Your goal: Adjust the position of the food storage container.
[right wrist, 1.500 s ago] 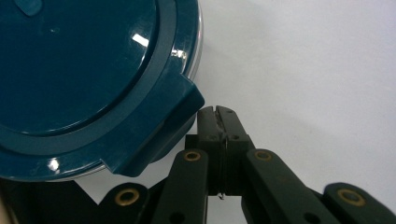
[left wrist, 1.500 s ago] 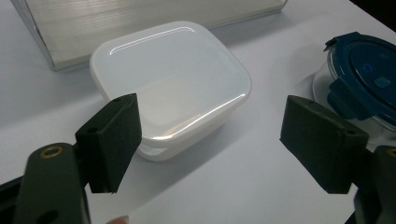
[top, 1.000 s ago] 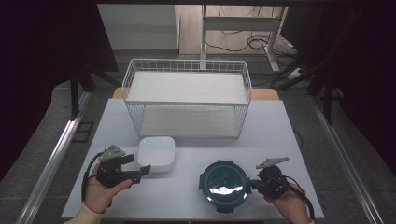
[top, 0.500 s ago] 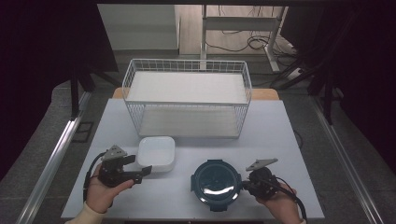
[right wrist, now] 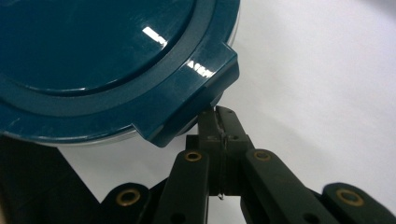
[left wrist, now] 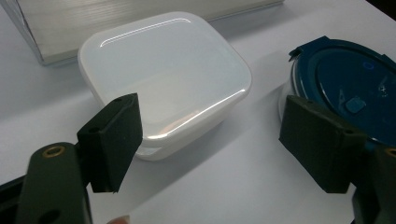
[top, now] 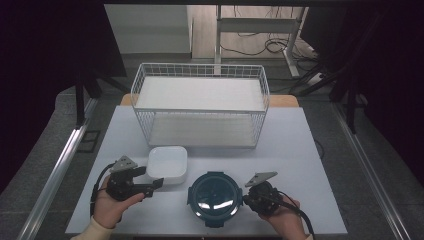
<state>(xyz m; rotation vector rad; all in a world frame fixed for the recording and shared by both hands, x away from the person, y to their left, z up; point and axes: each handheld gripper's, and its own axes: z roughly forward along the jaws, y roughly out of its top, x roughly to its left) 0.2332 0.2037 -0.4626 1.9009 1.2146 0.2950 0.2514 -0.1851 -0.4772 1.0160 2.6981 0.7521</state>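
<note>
**Teal lid at our right jaws, white box between the left ones**

Teal plastic is what the coming move turns on: the round container with the dark teal lid [top: 214, 199] sits at the near edge of the pale table [top: 300, 135], and our right gripper [top: 246, 198] lies just to its right, jaws pointing left at its rim. In the right gripper view the jaws stand pressed together, with nothing between them, their tips right under one of the lid's [right wrist: 107, 60] locking tabs; whether they touch it we cannot tell. So the right hand is by far the nearer one to this container, and any nudge from it would run leftward across the table.

Our left gripper [top: 157, 183] rests on the other side with its jaws spread wide and nothing between the pads. Ahead of it, just beyond the jaws, lies the square white plastic box with rounded corners [left wrist: 163, 79] (lid on, contents hidden), and the teal container [left wrist: 345, 88] shows off to its right, near the box but apart from it.

Farther back stands the white wire basket [top: 200, 105], with no loose items in it. The teal lid hides what its container holds.
</note>
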